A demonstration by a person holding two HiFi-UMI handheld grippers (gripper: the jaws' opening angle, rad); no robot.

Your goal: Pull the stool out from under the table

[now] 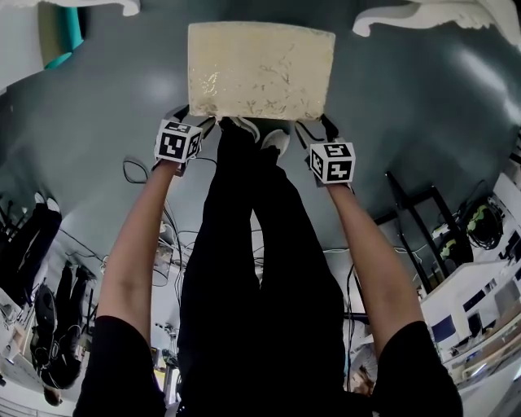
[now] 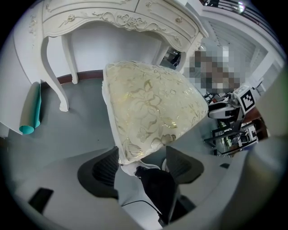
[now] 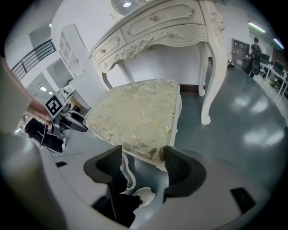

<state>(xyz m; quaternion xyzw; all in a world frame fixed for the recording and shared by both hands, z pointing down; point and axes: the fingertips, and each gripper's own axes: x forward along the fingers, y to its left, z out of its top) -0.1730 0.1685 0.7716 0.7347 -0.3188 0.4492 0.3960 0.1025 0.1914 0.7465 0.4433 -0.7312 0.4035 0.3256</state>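
Note:
The stool [image 1: 260,69] has a cream cushion with a gold pattern and stands on the grey floor, a little in front of the white carved table [image 1: 431,12]. My left gripper [image 1: 194,118] is at its near left corner and my right gripper [image 1: 313,126] at its near right corner. In the left gripper view the cushion corner [image 2: 135,152] lies between the wide-apart jaws of the left gripper [image 2: 141,164], against the left jaw only. The right gripper [image 3: 143,164] is open too, with the stool corner [image 3: 155,152] beside its right jaw. The table [image 3: 162,27] rises behind.
The person's black-clad legs and white shoes [image 1: 254,130] stand right at the stool's near edge. A teal roll [image 2: 30,110] leans by the table's left leg [image 2: 56,85]. Cables [image 1: 134,171] and black frames [image 1: 423,220] lie on the floor to both sides.

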